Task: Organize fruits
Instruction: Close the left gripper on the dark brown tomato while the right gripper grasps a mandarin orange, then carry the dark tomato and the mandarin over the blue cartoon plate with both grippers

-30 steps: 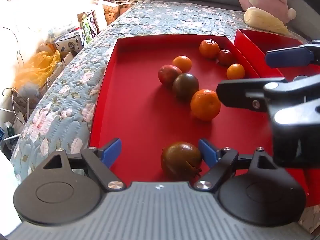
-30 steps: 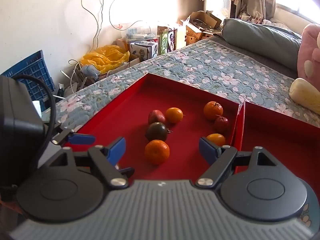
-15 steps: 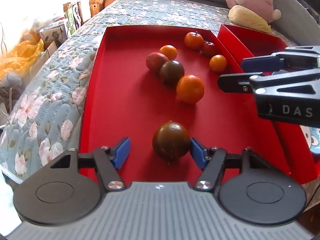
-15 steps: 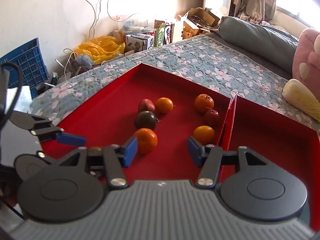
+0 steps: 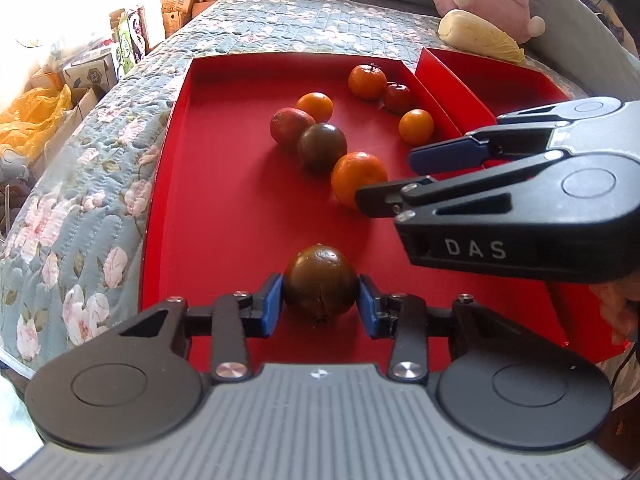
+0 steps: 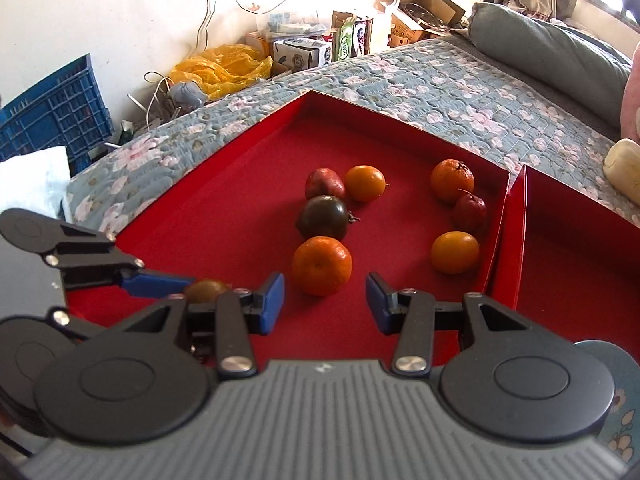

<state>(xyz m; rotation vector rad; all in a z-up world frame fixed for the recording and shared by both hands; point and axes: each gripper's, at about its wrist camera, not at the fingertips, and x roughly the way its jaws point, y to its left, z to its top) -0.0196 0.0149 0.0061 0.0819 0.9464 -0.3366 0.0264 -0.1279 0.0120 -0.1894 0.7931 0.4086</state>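
- The dark tomato (image 5: 320,287) is shown clamped between the blue pads (image 5: 273,305) of the left gripper (image 5: 320,304); a second ago the jaws stood wide and the fruit lay loose beside the right pad, so the grasp is judged newly made and the fruit ready for lifting.
- The fruit is located at 6 o'clock of the red tray (image 5: 224,208), apart from the cluster at 12 o'clock.
- The right gripper (image 6: 325,302) is seen with its jaws parted and empty, and has been brought closer to the large mandarin (image 6: 322,265), which lies just ahead of its fingertips.
- In the left wrist view the pad contact on both sides of the tomato is shown; in the right wrist view only a sliver of that tomato is visible behind the left gripper's finger.
- The second red tray (image 6: 568,272), at 3 o'clock, is seen bare in the right wrist view; its floor is largely hidden in the left.
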